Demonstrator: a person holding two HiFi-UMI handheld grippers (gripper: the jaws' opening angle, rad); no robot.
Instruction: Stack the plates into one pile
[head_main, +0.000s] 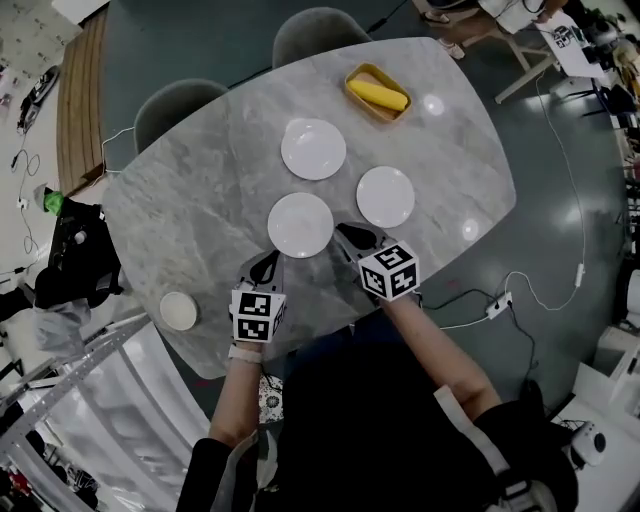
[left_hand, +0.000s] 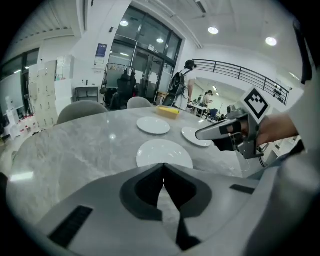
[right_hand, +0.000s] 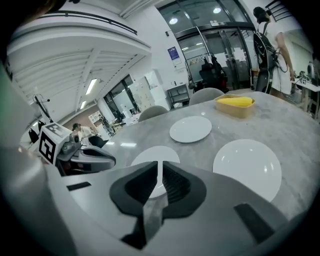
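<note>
Three plates (head_main: 313, 149) (head_main: 385, 196) (head_main: 300, 224), one tray (head_main: 377, 95), two chairs (head_main: 181, 105) (head_main: 320, 30)

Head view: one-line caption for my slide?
Left gripper and right gripper, both shut, near three unstacked white plates on a marble table.

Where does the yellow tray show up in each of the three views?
Head view: yellow tray at top, right of centre.
Left gripper view: yellow tray small, just above centre.
Right gripper view: yellow tray at upper right.
Shared landmark: the far plate, nearest the tray in every view.

Bright ceiling lights, glare spots on tabletop (head_main: 430, 104), fisheye edges
</note>
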